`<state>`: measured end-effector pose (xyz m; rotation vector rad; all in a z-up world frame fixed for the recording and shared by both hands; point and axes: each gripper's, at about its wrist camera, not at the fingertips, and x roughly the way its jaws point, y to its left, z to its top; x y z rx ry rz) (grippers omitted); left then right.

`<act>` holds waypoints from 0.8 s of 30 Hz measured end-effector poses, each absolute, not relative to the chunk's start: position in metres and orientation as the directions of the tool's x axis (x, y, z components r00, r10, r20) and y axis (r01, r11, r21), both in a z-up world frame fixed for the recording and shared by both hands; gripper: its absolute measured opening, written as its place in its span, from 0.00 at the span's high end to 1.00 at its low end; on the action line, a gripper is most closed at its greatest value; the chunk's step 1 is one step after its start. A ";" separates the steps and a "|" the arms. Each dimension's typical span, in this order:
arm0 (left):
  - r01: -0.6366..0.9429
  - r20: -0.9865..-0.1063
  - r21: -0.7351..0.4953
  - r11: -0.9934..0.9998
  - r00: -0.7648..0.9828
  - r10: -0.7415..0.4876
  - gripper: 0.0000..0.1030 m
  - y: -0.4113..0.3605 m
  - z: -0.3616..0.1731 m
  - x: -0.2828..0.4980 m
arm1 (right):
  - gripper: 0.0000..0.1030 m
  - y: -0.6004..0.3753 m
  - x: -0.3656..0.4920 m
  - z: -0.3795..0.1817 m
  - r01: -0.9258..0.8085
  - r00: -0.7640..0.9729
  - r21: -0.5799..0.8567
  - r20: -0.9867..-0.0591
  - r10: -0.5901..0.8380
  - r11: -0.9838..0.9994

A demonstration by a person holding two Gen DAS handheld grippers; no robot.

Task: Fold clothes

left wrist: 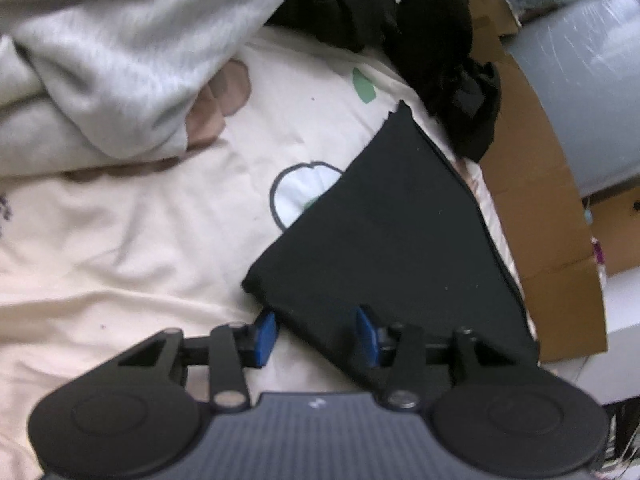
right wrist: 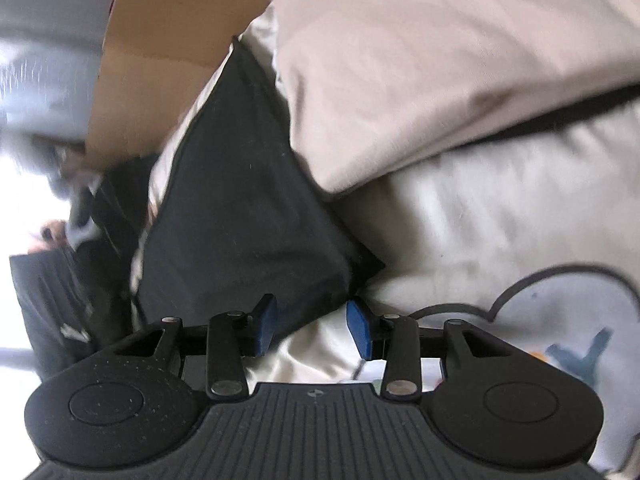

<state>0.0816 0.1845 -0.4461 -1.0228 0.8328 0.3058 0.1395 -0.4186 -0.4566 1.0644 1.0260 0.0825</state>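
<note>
Where cream bedsheet [left wrist: 132, 248] spreads, cardboard [left wrist: 532, 216] alongside

Right tool [right wrist: 314, 328]: jaws apart, blue pads clear of the folded black garment [right wrist: 240, 200], whose near corner lies between them. Garment rests on cream sheet [right wrist: 500, 216]; cardboard [right wrist: 160, 60] behind.

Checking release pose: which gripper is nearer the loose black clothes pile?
Left. The left gripper is open at the folded black garment's near edge, pile beyond. The right gripper is open at another corner; no pile visible.
</note>
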 end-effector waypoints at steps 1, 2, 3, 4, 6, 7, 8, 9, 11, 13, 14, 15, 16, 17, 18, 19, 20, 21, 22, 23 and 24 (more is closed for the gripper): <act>-0.586 -0.725 -0.642 0.494 0.673 -0.143 0.57 0.186 -0.449 0.081 | 0.55 -0.419 0.139 -0.461 0.407 0.578 0.765 -0.639 0.508 0.499; -0.587 -0.716 -0.655 0.476 0.683 -0.142 0.57 0.187 -0.452 0.080 | 0.55 -0.420 0.138 -0.464 0.416 0.596 0.777 -0.625 0.504 0.472; -0.586 -0.707 -0.667 0.460 0.693 -0.141 0.57 0.189 -0.454 0.080 | 0.55 -0.421 0.137 -0.468 0.422 0.614 0.787 -0.613 0.497 0.450; -0.586 -0.697 -0.679 0.442 0.703 -0.140 0.58 0.190 -0.456 0.079 | 0.55 -0.421 0.136 -0.471 0.426 0.632 0.796 -0.601 0.488 0.429; -0.584 -0.682 -0.699 0.413 0.719 -0.137 0.59 0.193 -0.460 0.077 | 0.57 -0.422 0.134 -0.476 0.437 0.662 0.807 -0.588 0.466 0.397; -0.584 -0.677 -0.705 0.403 0.724 -0.135 0.61 0.194 -0.462 0.076 | 0.58 -0.422 0.134 -0.478 0.444 0.674 0.810 -0.583 0.453 0.383; -0.586 -0.676 -0.706 0.397 0.725 -0.132 0.67 0.195 -0.463 0.076 | 0.59 -0.422 0.133 -0.479 0.448 0.682 0.812 -0.581 0.444 0.375; -0.595 -0.683 -0.697 0.399 0.720 -0.120 0.74 0.196 -0.462 0.075 | 0.71 -0.422 0.133 -0.479 0.452 0.688 0.812 -0.581 0.436 0.369; -0.610 -0.699 -0.675 0.415 0.709 -0.094 0.97 0.198 -0.460 0.073 | 0.89 -0.421 0.131 -0.478 0.452 0.699 0.813 -0.578 0.421 0.366; -0.604 -0.694 -0.674 0.425 0.714 -0.087 0.98 0.200 -0.456 0.072 | 0.97 -0.422 0.128 -0.474 0.431 0.716 0.820 -0.565 0.410 0.377; -0.599 -0.693 -0.673 0.434 0.716 -0.084 0.98 0.201 -0.453 0.071 | 0.97 -0.423 0.126 -0.472 0.424 0.722 0.822 -0.560 0.406 0.380; -0.595 -0.690 -0.674 0.439 0.719 -0.085 0.98 0.202 -0.451 0.071 | 0.97 -0.424 0.124 -0.471 0.420 0.728 0.824 -0.557 0.401 0.381; -0.590 -0.685 -0.680 0.435 0.723 -0.091 0.97 0.203 -0.451 0.071 | 0.97 -0.425 0.123 -0.470 0.416 0.733 0.825 -0.553 0.397 0.382; -0.586 -0.680 -0.688 0.428 0.727 -0.099 0.97 0.204 -0.451 0.071 | 0.97 -0.425 0.123 -0.470 0.415 0.732 0.826 -0.552 0.400 0.380; -0.585 -0.677 -0.694 0.418 0.729 -0.104 0.97 0.204 -0.453 0.070 | 0.95 -0.426 0.123 -0.471 0.416 0.728 0.827 -0.552 0.407 0.378; -0.589 -0.676 -0.699 0.406 0.729 -0.105 0.91 0.205 -0.455 0.070 | 0.94 -0.428 0.124 -0.473 0.420 0.723 0.825 -0.556 0.411 0.377; -0.593 -0.677 -0.700 0.398 0.729 -0.104 0.83 0.204 -0.456 0.070 | 0.94 -0.429 0.125 -0.474 0.425 0.721 0.825 -0.557 0.412 0.373; -0.596 -0.679 -0.698 0.397 0.727 -0.102 0.79 0.203 -0.457 0.071 | 0.92 -0.429 0.125 -0.475 0.426 0.722 0.828 -0.555 0.414 0.366; -0.595 -0.680 -0.698 0.400 0.726 -0.107 0.73 0.202 -0.458 0.072 | 0.88 -0.430 0.125 -0.476 0.426 0.722 0.831 -0.551 0.418 0.358; -0.591 -0.679 -0.699 0.403 0.725 -0.115 0.71 0.201 -0.460 0.073 | 0.70 -0.429 0.126 -0.476 0.423 0.726 0.835 -0.545 0.419 0.352; -0.589 -0.678 -0.701 0.402 0.726 -0.119 0.71 0.201 -0.461 0.074 | 0.58 -0.426 0.128 -0.476 0.418 0.732 0.840 -0.537 0.419 0.347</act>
